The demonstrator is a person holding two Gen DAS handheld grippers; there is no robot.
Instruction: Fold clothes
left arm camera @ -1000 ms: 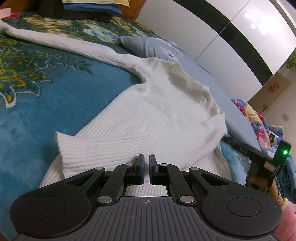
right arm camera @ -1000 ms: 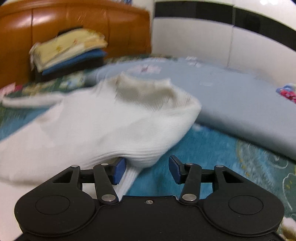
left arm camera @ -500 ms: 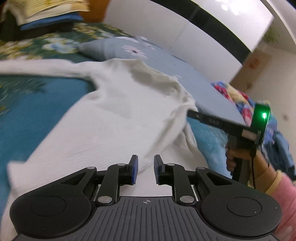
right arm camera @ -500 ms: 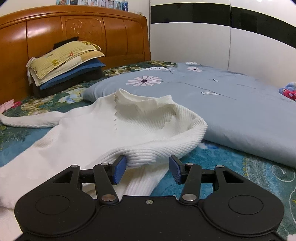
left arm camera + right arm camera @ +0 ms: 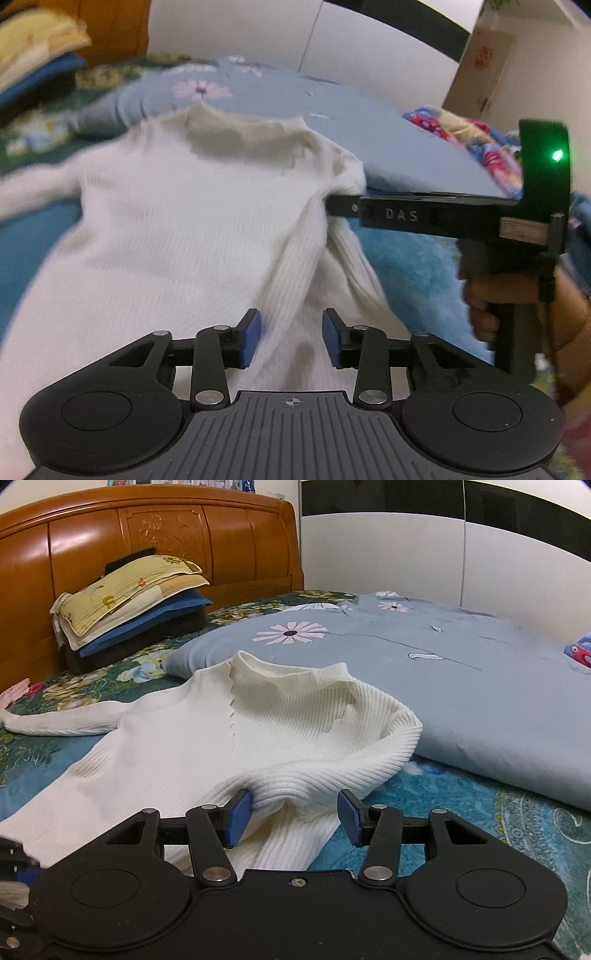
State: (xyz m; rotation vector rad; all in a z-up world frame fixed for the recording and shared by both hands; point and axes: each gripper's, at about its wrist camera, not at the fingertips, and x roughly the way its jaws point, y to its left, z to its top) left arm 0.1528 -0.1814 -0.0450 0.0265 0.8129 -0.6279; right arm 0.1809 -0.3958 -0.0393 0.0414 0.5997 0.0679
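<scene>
A white ribbed sweater (image 5: pixel 207 734) lies on the bed, collar toward the headboard, its right sleeve folded in over the body. It also shows in the left wrist view (image 5: pixel 184 236). My right gripper (image 5: pixel 293 818) is open, its jaws on either side of a bunched fold of the right sleeve. Seen from the left wrist view, the right gripper (image 5: pixel 332 206) reaches in from the right at the sweater's right shoulder. My left gripper (image 5: pixel 291 338) is open just over the sweater's lower body, holding nothing.
A blue floral bedspread (image 5: pixel 461 812) covers the bed. A grey-blue daisy quilt (image 5: pixel 461 686) lies to the right of the sweater. Stacked pillows (image 5: pixel 129 609) rest against the wooden headboard (image 5: pixel 147 535). Colourful clothes (image 5: pixel 476 140) lie at the far right.
My left gripper opened from shut and swung toward the sweater's right side. My right gripper stayed open and settled at the sleeve fold, which was carried in over the body.
</scene>
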